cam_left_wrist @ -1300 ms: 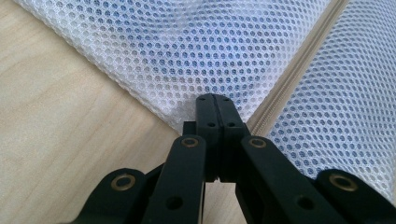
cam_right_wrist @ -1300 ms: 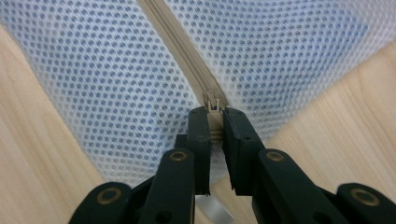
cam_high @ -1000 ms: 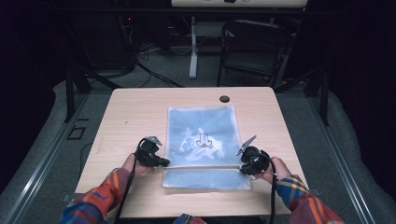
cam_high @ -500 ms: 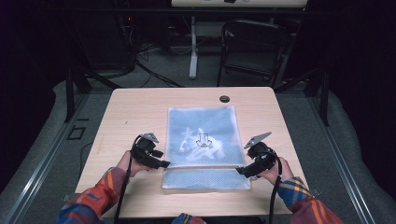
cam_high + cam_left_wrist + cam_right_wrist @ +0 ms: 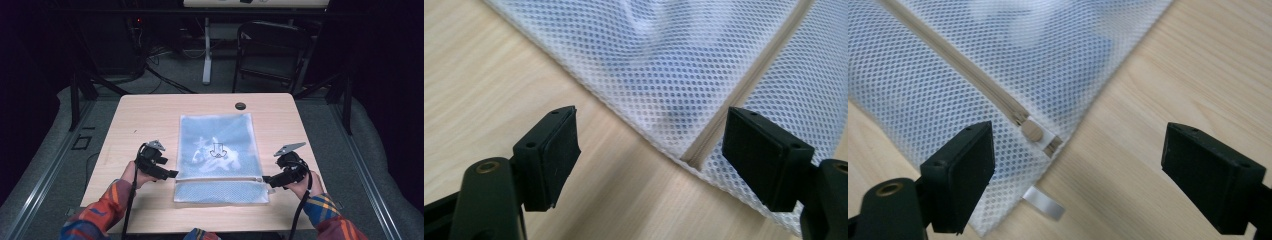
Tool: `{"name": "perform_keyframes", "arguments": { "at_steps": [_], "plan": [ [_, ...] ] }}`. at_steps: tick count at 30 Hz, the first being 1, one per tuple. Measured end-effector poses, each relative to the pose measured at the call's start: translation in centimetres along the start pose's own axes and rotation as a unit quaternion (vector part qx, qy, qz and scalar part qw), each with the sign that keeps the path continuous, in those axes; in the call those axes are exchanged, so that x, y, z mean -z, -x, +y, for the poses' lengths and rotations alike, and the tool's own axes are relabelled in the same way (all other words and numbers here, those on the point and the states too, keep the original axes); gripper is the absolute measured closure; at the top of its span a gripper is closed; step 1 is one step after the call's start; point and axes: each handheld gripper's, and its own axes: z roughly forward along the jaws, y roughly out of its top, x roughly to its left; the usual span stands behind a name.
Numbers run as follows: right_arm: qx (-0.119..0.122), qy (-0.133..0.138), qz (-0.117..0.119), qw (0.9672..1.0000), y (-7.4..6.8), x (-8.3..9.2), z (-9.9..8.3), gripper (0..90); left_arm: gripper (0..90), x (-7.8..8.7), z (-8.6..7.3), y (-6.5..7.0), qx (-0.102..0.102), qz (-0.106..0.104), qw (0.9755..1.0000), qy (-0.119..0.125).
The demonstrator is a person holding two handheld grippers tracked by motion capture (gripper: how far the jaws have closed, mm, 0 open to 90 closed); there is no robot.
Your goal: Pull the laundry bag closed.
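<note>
A white mesh zip bag (image 5: 217, 150) with a blue printed cloth inside lies flat on the wooden table (image 5: 150, 120). Its zipper (image 5: 749, 85) runs across near the front. My left gripper (image 5: 171, 174) hovers at the bag's left edge. Its jaws have just been opening and stand open (image 5: 651, 150) above the mesh edge, the pads touching nothing. My right gripper (image 5: 268, 179) is at the bag's right edge. Its jaws have also just been opening and stand wide (image 5: 1083, 150). The zipper slider (image 5: 1033, 131) and a small white tab (image 5: 1045, 204) lie below them, untouched.
A small black round object (image 5: 240, 106) sits near the table's far edge. A dark chair (image 5: 270, 50) and a white desk leg (image 5: 206, 50) stand beyond the table. Bare wood lies on both sides of the bag.
Both grippers were shut at the bag's side edges and have let go. The right one has drawn away to the right and risen; the left has lifted slightly.
</note>
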Motion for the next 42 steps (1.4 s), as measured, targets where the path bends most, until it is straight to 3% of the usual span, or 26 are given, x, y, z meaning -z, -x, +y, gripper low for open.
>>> {"name": "perform_keyframes", "arguments": {
  "at_steps": [7,13,24,34,42],
  "plan": [
    [-0.038,-0.001,-0.027,0.9989,1.0,0.8,-1.3,13.3,19.5,1.0,-0.3,-0.1,0.005,0.029,0.9996,0.004],
    [-0.063,-0.011,-0.037,0.9973,1.9,1.2,-2.7,13.6,17.8,1.8,-0.9,-0.3,0.020,0.048,0.9986,0.012],
    [-0.074,-0.037,-0.043,0.9956,2.0,1.1,-4.0,14.1,17.0,3.2,-2.4,-0.7,0.039,0.083,0.9957,0.013],
    [-0.081,-0.069,-0.033,0.9938,2.4,0.2,-4.6,14.2,16.4,2.9,-3.0,-1.2,0.043,0.087,0.9953,-0.010],
    [-0.077,-0.069,-0.027,0.9943,2.4,-0.1,-4.6,14.2,15.3,2.5,-2.9,-1.4,0.047,0.080,0.9955,-0.019]
  ]
}}
